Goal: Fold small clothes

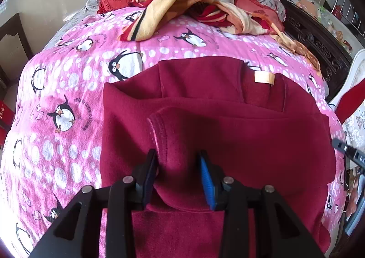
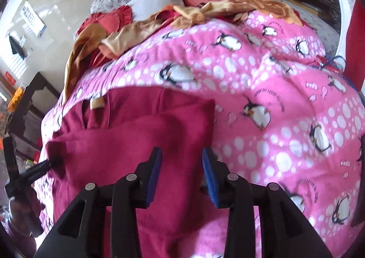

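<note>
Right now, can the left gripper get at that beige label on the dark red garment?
Probably yes. The beige label lies exposed on top of the dark red garment, straight ahead of the left gripper, with only flat folded cloth between; its jaws stand apart over a fold.

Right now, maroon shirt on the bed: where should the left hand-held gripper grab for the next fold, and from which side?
Probably the stitched hem edge of the folded-over flap on the maroon shirt. It lies raised and curled just ahead of the left hand-held gripper, whose jaws stand apart around the fabric. Come down from above, near side, pinching across the edge.
</note>
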A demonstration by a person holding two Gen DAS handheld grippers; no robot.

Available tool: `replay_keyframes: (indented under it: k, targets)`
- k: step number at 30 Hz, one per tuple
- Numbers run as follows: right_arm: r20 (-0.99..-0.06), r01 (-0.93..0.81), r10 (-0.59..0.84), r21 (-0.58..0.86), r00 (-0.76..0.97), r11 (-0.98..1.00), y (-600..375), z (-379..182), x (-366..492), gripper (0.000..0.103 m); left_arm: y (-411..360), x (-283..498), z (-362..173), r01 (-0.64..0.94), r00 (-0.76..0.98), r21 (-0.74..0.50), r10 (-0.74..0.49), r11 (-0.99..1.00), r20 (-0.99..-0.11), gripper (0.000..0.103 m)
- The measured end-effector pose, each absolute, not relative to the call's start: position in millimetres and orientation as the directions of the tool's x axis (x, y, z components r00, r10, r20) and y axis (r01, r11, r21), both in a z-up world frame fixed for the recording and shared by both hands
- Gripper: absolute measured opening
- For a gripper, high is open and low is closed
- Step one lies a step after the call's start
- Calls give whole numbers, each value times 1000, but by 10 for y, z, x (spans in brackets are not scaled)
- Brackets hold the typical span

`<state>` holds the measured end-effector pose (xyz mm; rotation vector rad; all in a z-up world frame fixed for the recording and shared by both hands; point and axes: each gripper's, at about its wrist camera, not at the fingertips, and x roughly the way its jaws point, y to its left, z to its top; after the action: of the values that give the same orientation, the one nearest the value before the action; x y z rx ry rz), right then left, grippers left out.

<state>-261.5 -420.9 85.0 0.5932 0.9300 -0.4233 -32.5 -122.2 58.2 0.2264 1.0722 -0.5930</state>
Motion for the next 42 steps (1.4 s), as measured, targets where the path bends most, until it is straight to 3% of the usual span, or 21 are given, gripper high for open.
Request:
replay_keyframes:
  k: [2, 5, 6, 7, 8, 14, 18, 22, 28, 37, 42]
  targets:
    - [-858, 584, -72, 281, 508, 762, -4150, 761, -2646, 29, -1225, -333, 584, 559, 346, -100, -342, 823, -874, 39]
    - [-872, 600, -49, 293, 486, 744, -4118, 608, -2704, 28, -1231, -335, 580, 560, 349, -94, -338, 823, -874, 40]
    - [-872, 595, -28, 310, 489, 742, -4114, 573, -2719, 23, -1231, -337, 580, 560, 349, -94, -338, 823, -874, 40]
    - [-862, 581, -14, 329, 506, 745, -4101, 574, -2731, 3, -1232, -337, 578, 560, 351, -92, -336, 824, -874, 41]
    - [-852, 570, -22, 330, 523, 753, -4085, 601, -2756, 0, -1232, -337, 577, 559, 353, -89, -334, 824, -874, 44]
    - [-872, 575, -105, 220, 478, 788, -4049, 538, -2779, 0, -1233, -338, 544, 547, 363, -72, -314, 834, -877, 64]
    - [-861, 609, -136, 227, 490, 760, -4055, 579, -2853, 0, -1188, -363, 586, 542, 380, -50, -297, 839, -876, 66]
    - [-849, 656, -159, 255, 503, 711, -4117, 744, -2962, 8, -1091, -365, 704, 516, 423, -40, -295, 856, -857, 69]
    - [-804, 575, -158, 257, 574, 776, -4025, 1008, -2758, 9, -1083, -378, 783, 502, 438, -68, -322, 862, -840, 71]
    - [-847, 538, -197, 118, 493, 835, -4119, 693, -2148, 9, -1247, -306, 548, 496, 413, -40, -275, 868, -868, 71]
    - [-841, 556, -187, 154, 507, 817, -4221, 607, -2105, 8, -1235, -283, 477, 497, 406, -43, -277, 866, -871, 73]
